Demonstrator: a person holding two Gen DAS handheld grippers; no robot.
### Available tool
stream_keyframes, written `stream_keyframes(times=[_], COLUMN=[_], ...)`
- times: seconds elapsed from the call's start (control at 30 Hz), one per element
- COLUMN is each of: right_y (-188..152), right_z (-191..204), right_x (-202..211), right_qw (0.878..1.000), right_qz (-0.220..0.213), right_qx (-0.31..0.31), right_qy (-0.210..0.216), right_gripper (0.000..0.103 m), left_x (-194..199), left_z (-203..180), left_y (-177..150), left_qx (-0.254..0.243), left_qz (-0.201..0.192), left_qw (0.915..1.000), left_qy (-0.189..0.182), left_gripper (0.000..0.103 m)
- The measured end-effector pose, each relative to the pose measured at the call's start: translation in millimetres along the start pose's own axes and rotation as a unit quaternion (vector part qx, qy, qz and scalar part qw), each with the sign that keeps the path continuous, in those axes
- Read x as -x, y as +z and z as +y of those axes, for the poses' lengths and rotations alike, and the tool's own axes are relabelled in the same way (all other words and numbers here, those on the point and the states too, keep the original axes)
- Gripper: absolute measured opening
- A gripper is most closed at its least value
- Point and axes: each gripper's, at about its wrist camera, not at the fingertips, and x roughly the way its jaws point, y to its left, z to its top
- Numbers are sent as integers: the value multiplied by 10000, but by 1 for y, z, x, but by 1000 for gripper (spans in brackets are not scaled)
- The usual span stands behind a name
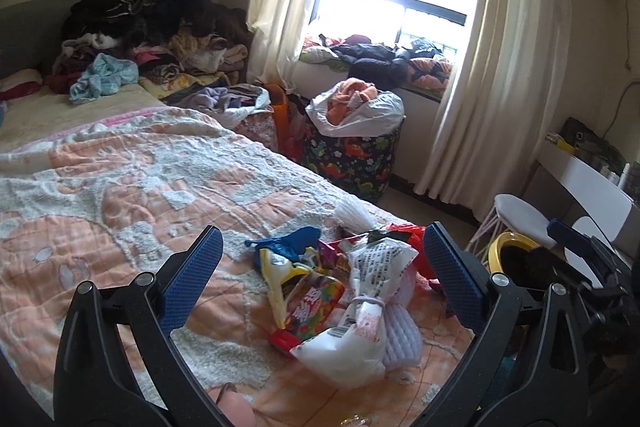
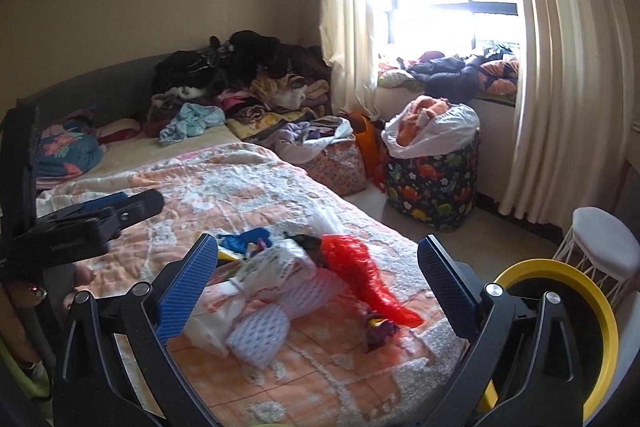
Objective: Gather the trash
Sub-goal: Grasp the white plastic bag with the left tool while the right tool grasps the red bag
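A heap of trash lies on the near corner of the bed: a white plastic bag [image 1: 360, 303], a colourful snack wrapper [image 1: 312, 303], a blue scrap [image 1: 292, 241], white foam netting [image 2: 264, 339], a red net bag [image 2: 360, 271] and a small purple wrapper [image 2: 378, 333]. My left gripper [image 1: 320, 267] is open and empty, hovering above the heap. My right gripper [image 2: 316, 271] is open and empty, also above it. A yellow-rimmed bin [image 2: 560, 311] stands off the bed's corner; it also shows in the left wrist view [image 1: 512, 251].
The bed has a peach and white quilt [image 1: 140, 179], with piled clothes [image 1: 152, 35] at its head. A dinosaur-print hamper [image 2: 436, 183] and a floral bag [image 2: 340, 163] stand on the floor by the window. A white stool [image 2: 604, 247] stands near the bin.
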Motion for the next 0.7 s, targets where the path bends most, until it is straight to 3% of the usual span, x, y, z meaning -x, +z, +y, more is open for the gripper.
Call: stream_keyframes(times=[0.17, 0.3, 0.5, 0.7], right_y=[5, 3, -6, -15], right_z=[-22, -32, -42, -46], right_x=[-17, -37, -74, -114], right_qw=[9997, 9985, 9935, 9841], right_qz=[222, 524, 1133, 1772], right_qx=[-83, 17, 76, 110], right_qy=[-102, -163, -101, -75], right_gripper=[97, 97, 97, 97], left_x=[-21, -34, -50, -58], left_z=[-15, -28, -26, -22], left_y=[1, -5, -22, -40], left_qx=[-218, -519, -534, -553], left_qz=[269, 525, 1068, 1495], left_qw=[9991, 9969, 9922, 9864], left_qy=[-255, -259, -357, -410], left_gripper=[92, 92, 92, 83])
